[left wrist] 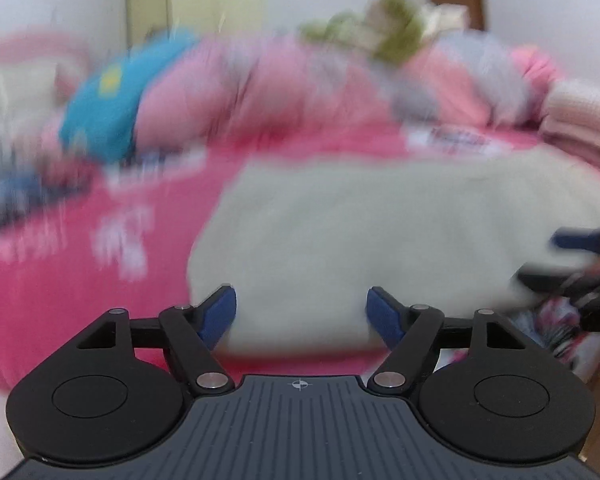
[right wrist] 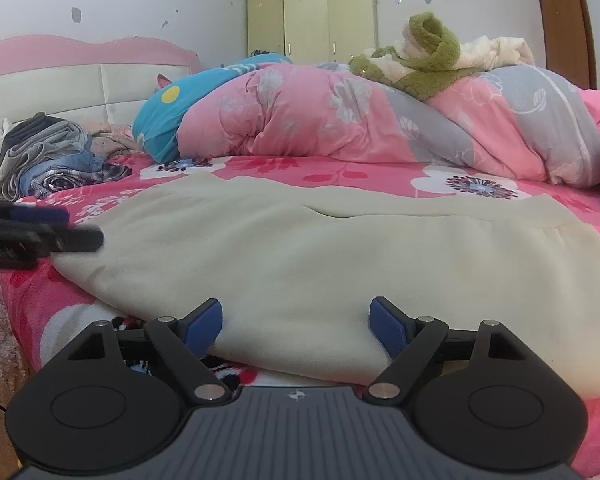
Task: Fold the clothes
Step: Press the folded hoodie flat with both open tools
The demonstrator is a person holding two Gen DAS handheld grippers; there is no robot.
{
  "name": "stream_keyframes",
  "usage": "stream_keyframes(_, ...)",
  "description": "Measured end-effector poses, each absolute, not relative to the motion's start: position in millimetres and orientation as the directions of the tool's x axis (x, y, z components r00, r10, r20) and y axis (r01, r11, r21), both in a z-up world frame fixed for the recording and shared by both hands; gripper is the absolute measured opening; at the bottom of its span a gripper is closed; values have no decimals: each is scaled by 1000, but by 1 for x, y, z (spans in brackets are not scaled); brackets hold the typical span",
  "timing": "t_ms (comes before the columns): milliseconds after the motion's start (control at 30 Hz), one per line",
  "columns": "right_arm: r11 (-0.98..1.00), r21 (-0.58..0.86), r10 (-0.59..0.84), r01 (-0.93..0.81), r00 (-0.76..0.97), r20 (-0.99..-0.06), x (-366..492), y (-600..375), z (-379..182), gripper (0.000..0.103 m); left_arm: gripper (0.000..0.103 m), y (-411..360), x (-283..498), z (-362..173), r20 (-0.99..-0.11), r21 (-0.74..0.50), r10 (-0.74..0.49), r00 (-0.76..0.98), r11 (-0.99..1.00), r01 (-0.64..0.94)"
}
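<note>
- The garment (right wrist: 300, 264), cream in colour, lies spread on the bed (right wrist: 340, 172) just ahead of both grippers. Its near edge runs between the fingers of the right gripper (right wrist: 296, 326).
- The right gripper is spread wide. Nothing is between its blue pads (right wrist: 204, 326), and the cloth lies just beyond and under them.
- The left gripper (left wrist: 300, 314) is also spread wide and pinches nothing. Its view is blurred, so the small details there cannot be told. The garment fills the space in front of it and to its right.
- Each gripper shows in the other's view: the left one at the far left of the right view, at the garment's left end, and the right one at the far right of the left view.
- The garment seems to have a layer lying over it (a seam or edge crosses the middle), so it may be already folded once, or only laid flat; the pictures do not settle this.
- The step in hand looks like a reach to the near edge.
- A grasp would call for both grippers to go low, so the pads take the cloth only and not the sheet.
- A pile (right wrist: 48, 152) of other clothes lies far ahead on the left.
</note>
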State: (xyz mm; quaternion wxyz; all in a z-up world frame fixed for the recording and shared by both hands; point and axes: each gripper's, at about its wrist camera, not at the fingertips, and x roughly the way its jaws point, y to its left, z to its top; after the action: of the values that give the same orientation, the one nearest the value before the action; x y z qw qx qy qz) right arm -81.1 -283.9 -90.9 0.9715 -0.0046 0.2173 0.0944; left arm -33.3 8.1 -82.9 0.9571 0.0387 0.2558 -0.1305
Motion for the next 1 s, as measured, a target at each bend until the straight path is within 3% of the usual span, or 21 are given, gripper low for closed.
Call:
stream_keyframes(367, 980, 117, 196, -162, 892, -407, -87, -283, -65, 87, 77, 13, -36, -53, -422, -32, -256, 870, 963, 268)
stream_keyframes(433, 982, 114, 186, -153, 896, -403, -88, -280, -62, 94, 77, 7, -31, -55, -443, -33, -261, 858, 961, 276)
stream_keyframes(500, 990, 59, 137, -124, 871, -471, -78, -270, -79, 102, 77, 2, -29, -59, -470, -43, -267, 841, 959, 280)
stream_keyframes(667, 984, -121, 59, -131, 879, -474, -83, -252, -82, 103, 80, -7, -24, -59, -502, -57, -300, 811, 947, 315)
stream_keyframes(767, 992, -128, -38, -21, 898, -438, -84, -267, -72, 103, 84, -15, -20, -57, -521, -50, -306, 797, 943, 330)
stream_keyframes(833, 991, -114, -117, 71, 879, -463, -78, -284, -73, 103, 93, -23, -14, -60, -554, -37, -301, 776, 940, 338)
stream_keyframes(900, 981, -102, -192, 164, 851, -489, -72, -302, -75, 103, 95, -31, -9, -63, -597, -26, -288, 749, 940, 341)
stream_keyframes(1000, 985, -51, -168, 166, 839, -518, -69, -315, -87, 103, 100, -37, -2, -70, -654, -17, -255, 712, 946, 323)
